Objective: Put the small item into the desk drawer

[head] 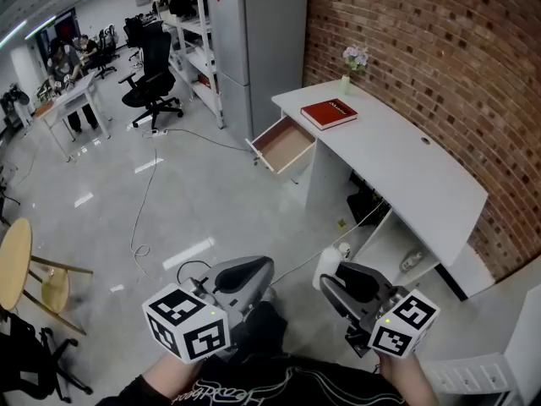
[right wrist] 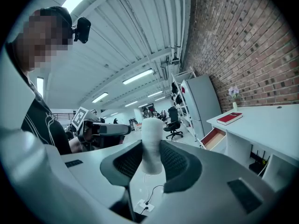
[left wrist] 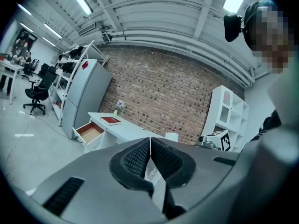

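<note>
A small white cylinder (right wrist: 151, 143) stands upright between the pads of my right gripper (right wrist: 150, 160), which is shut on it. In the head view the same cylinder (head: 326, 266) shows at the tip of the right gripper (head: 331, 279), low and right of centre. My left gripper (head: 269, 271) hangs beside it at the lower middle, jaws pressed together with nothing between them (left wrist: 150, 158). The white desk (head: 397, 163) stands ahead against the brick wall. Its drawer (head: 284, 145) is pulled out at the left end, wooden bottom bare. Both grippers are well short of the desk.
A red book (head: 330, 113) and a small flower vase (head: 346, 81) rest on the desk's far end. A grey cabinet (head: 254, 49) and shelves stand behind. Cables (head: 152, 184) trail on the floor. A round wooden table (head: 15, 265) is at the left, a white shelf unit (head: 507, 345) at the right.
</note>
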`<state>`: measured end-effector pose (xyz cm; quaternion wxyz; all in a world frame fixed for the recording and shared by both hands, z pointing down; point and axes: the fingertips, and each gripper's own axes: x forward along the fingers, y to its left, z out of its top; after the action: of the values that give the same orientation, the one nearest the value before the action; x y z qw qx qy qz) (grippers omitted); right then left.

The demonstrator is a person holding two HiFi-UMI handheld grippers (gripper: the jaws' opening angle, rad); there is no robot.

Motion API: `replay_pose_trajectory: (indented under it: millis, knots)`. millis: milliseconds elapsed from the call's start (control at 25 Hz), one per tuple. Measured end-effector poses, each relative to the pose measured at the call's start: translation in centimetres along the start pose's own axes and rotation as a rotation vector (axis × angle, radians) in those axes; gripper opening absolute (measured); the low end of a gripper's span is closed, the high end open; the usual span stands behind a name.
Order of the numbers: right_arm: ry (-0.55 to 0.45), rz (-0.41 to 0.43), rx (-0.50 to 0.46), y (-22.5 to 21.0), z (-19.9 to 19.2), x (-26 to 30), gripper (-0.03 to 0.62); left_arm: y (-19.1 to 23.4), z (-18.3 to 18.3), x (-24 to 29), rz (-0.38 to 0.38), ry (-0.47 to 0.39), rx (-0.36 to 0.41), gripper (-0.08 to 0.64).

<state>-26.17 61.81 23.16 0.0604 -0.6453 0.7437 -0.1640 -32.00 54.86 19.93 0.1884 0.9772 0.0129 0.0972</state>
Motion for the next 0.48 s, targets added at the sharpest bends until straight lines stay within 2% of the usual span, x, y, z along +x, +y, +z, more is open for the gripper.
replay_pose_trajectory:
  millis: [200,480]
  knots:
    - [0.022,-0.011,0.013,-4.2,0.9,5.8,0.129,6.5,1.7,3.0,0.001,0.003,-0.027,0.026]
    - [0.090,-0.033,0.061,-14.0,3.4,17.7,0.129,19.9,5.5,10.5,0.019,0.057,-0.100,0.026]
